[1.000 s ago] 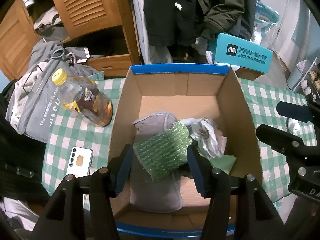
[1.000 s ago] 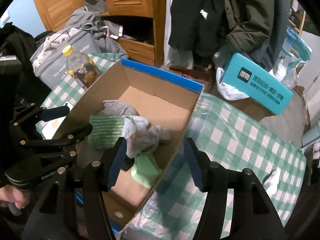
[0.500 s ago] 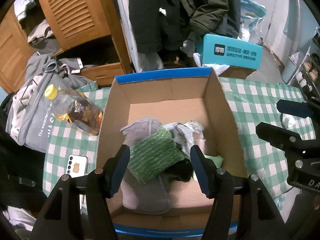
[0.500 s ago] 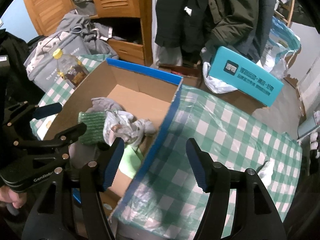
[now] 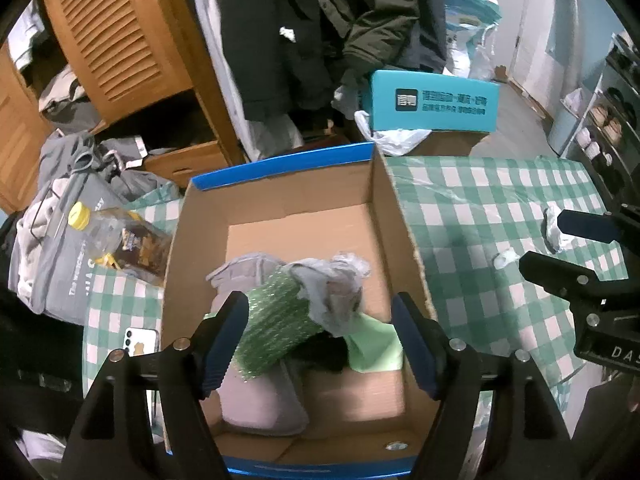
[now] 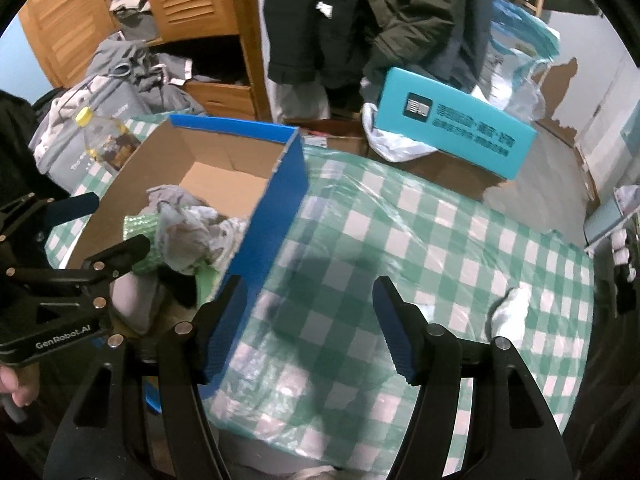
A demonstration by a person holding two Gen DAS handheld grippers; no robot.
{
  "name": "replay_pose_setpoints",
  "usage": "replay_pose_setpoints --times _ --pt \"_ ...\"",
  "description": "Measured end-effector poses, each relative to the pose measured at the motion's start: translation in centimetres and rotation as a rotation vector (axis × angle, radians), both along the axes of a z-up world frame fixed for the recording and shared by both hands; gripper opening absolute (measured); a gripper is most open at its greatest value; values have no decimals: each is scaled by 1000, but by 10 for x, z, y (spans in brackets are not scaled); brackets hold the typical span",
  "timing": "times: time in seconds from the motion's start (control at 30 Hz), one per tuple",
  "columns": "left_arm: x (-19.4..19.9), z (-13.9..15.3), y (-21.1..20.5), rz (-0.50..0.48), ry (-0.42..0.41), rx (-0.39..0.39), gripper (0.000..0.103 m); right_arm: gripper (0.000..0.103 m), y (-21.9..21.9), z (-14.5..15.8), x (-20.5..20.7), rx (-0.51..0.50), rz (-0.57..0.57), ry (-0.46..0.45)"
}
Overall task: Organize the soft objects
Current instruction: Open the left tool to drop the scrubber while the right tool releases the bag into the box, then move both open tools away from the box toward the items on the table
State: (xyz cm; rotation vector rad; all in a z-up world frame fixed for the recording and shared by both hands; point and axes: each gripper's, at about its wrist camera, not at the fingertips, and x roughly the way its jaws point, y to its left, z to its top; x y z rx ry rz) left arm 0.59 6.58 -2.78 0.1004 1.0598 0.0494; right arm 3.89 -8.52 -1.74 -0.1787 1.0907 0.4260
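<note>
An open cardboard box (image 5: pixel 280 164) with blue rims stands on the green-checked tablecloth (image 5: pixel 480 200). Inside lie a sparkly green cloth (image 5: pixel 276 320), a crumpled grey cloth (image 5: pixel 332 292), a pale green piece (image 5: pixel 374 344), something black and a grey pad (image 5: pixel 256 392). My left gripper (image 5: pixel 318 304) hovers above this pile; its jaws are opening and the pads touch nothing. My right gripper (image 6: pixel 308 288) is open over bare tablecloth beside the box's blue wall (image 6: pixel 276 216), nothing between its fingers. A white crumpled wad (image 6: pixel 512 312) lies to its right.
A yellow-capped bottle (image 5: pixel 120 236) and a white phone (image 5: pixel 140 342) lie left of the box. Grey clothes (image 5: pixel 60 220) are heaped at the table's left end. Behind stand a teal carton (image 5: pixel 432 104), hanging coats and a wooden wardrobe (image 5: pixel 120 40).
The left jaws have spread wider and drawn back from the green cloth. The right gripper has moved from over the box's corner to over the tablecloth on its right.
</note>
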Motion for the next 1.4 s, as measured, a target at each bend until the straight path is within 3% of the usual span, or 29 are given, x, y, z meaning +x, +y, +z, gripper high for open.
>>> replay_pose_setpoints --times 1.23,1.4 --pt "21 -22 -111 -188 89 38 81 66 -142 -26 -5 -32 -258 51" --pt "26 -29 -126 -212 105 37 87 66 -158 -35 -5 -40 -284 70"
